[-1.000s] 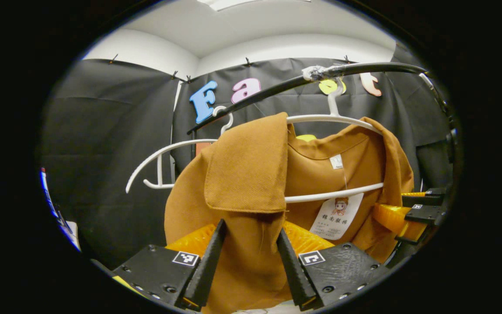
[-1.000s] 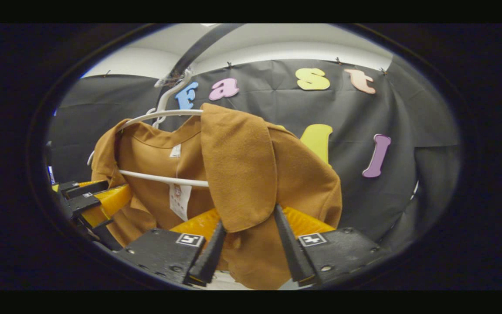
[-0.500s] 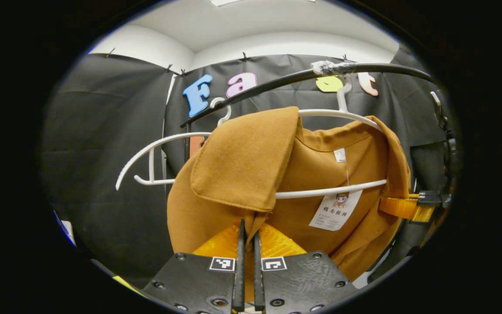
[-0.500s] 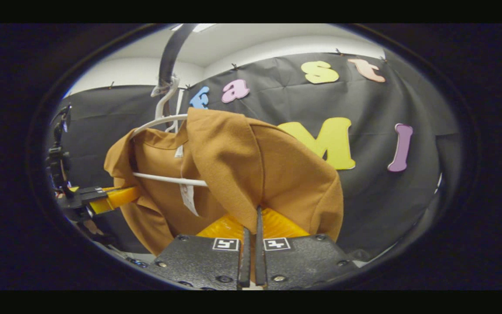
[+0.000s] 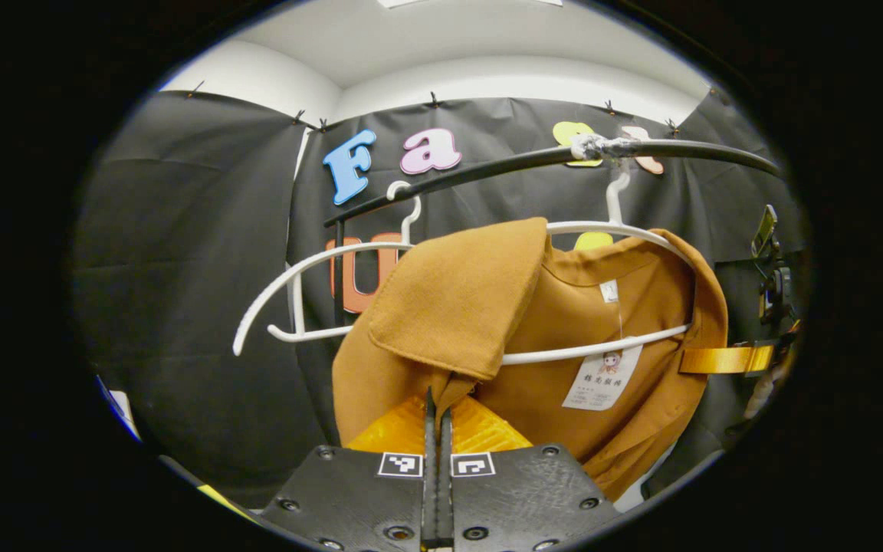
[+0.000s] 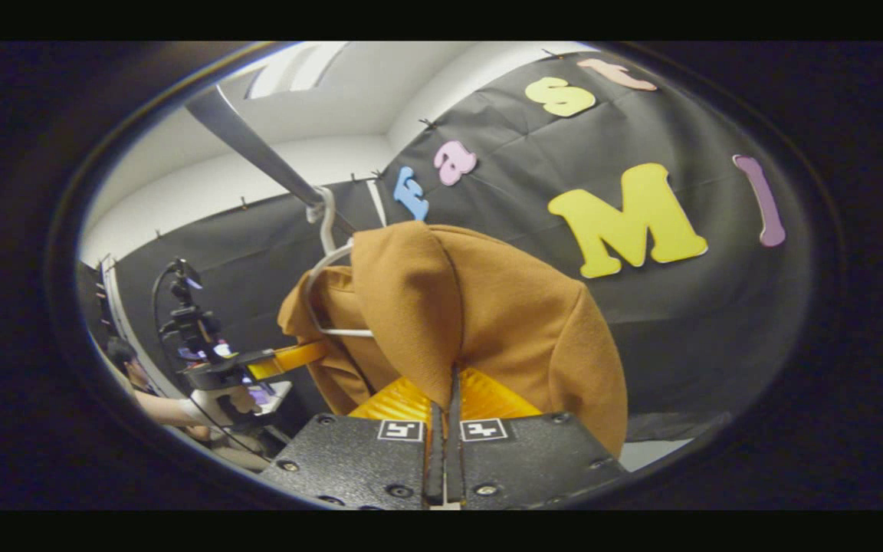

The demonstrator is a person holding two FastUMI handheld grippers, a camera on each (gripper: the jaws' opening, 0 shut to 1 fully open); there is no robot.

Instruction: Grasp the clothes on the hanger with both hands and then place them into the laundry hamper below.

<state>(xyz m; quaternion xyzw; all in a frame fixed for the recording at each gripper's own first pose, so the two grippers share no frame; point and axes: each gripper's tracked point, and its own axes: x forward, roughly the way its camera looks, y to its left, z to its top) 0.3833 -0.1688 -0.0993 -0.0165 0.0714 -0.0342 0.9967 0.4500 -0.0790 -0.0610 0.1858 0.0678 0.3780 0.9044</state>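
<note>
A brown garment [image 5: 564, 337] hangs on a white hanger [image 5: 610, 230] from a black rail [image 5: 487, 165]. My left gripper [image 5: 437, 406] is shut on the garment's near sleeve fold, the cloth pinched between both fingers. In the right gripper view the same brown garment [image 6: 487, 307] drapes over the white hanger [image 6: 326, 253], and my right gripper [image 6: 453, 383] is shut on its other sleeve. The right gripper [image 5: 725, 359] shows at the garment's far side in the left gripper view. The left gripper [image 6: 288, 359] shows beyond the garment in the right gripper view.
A second, bare white hanger [image 5: 296, 284] hangs on the same rail to the left. A paper tag [image 5: 602, 377] dangles inside the collar. A person [image 6: 158, 399] and a camera stand [image 6: 185, 314] are at the far left of the right gripper view.
Both grippers went from open around the sleeves to shut on them. The right gripper then swung round to the garment's side; the left drew back slightly.
</note>
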